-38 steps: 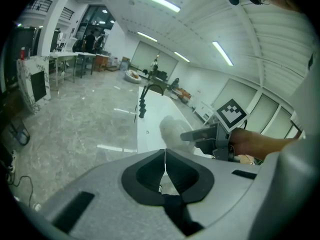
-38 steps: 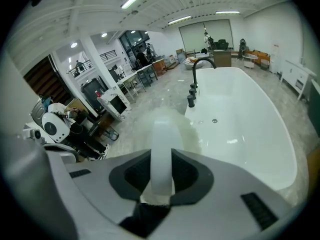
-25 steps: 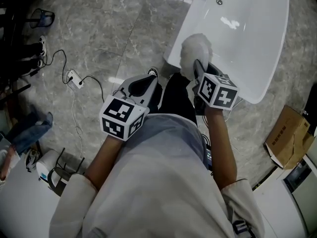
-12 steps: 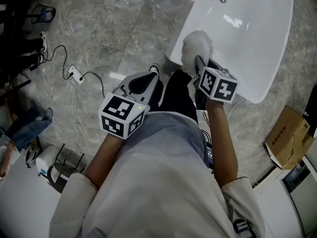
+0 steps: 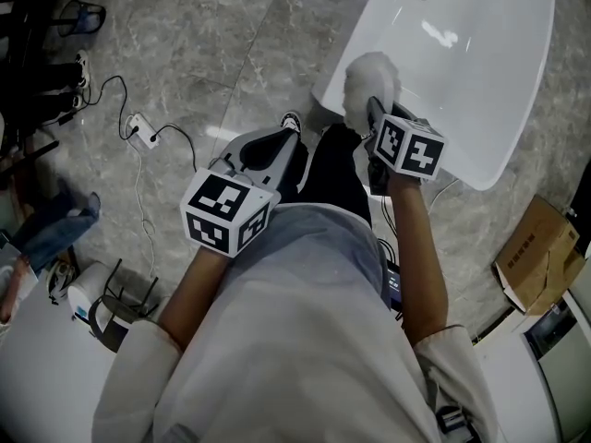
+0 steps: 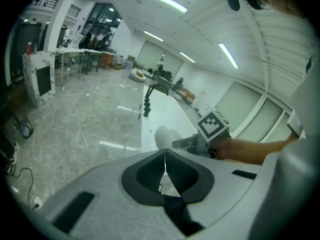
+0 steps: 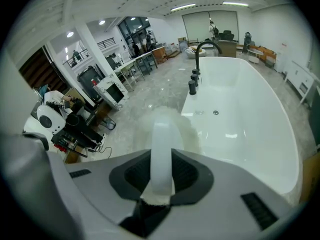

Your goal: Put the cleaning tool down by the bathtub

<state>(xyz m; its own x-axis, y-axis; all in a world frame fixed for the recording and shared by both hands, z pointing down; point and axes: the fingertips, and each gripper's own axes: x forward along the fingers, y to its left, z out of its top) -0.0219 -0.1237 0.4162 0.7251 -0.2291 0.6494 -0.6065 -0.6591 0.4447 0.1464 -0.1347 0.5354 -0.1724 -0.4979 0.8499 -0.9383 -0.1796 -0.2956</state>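
As the cleaning tool (image 7: 161, 149) is clamped by its handle in the right gripper (image 7: 161, 176), just ahead at the bathtub (image 7: 240, 109) rim, it should be lowered gently to the floor (image 5: 231, 53) before release; the left gripper (image 6: 165, 171) is closed and empty.

The tool (image 5: 369, 83), a fluffy white head on a white handle (image 7: 161, 134), is held tilted downward, its handle clamped in the right gripper (image 7: 161, 171) and its head seen against the tub's near rim. The tub (image 5: 517, 90) is white and oval, with a black tap (image 7: 196, 66) fitted at its far end.
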